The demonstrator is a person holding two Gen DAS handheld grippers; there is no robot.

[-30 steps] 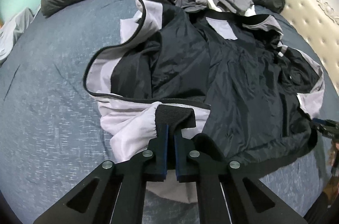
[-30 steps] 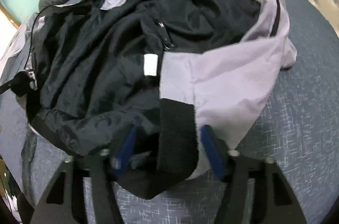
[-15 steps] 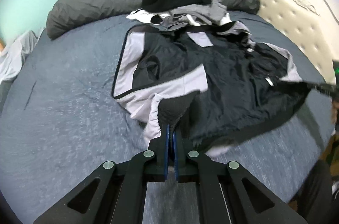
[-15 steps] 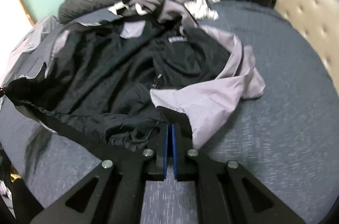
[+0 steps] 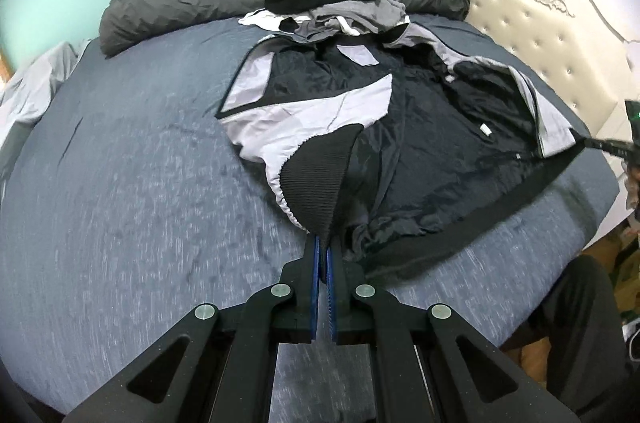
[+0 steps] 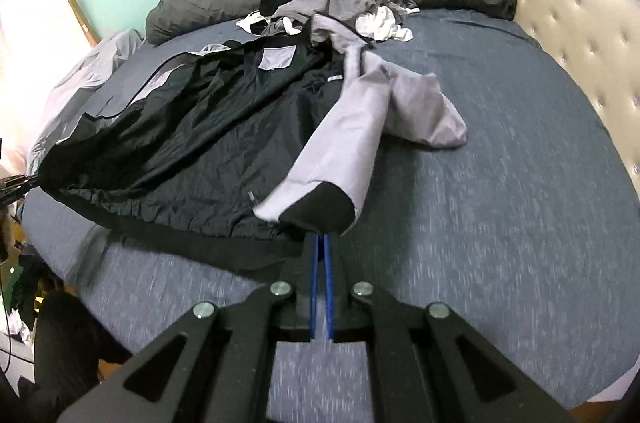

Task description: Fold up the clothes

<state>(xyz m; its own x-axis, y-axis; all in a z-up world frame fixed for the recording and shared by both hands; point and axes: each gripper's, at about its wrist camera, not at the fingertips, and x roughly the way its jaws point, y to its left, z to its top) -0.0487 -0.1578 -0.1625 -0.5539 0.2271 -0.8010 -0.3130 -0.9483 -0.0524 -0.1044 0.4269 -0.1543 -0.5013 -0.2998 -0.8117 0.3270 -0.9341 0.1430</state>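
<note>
Both grippers, left and right, now pinched shut on the jacket cuffs, have drawn it wider, flatter for folding.

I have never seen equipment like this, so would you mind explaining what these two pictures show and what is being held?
There is no robot here: a person holds a two-finger gripper in each hand, and a fisheye camera on each gripper looks forward along its fingers. One picture comes from the left gripper, the other from the right gripper. Both look across a bed with a blue-grey sheet. On it lies an opened black and grey jacket, lining up. Behind it sits a pile of clothes against a rolled dark duvet. Each gripper is shut on a black ribbed cuff: the left cuff and the right cuff, lifting the two sleeves.
</note>
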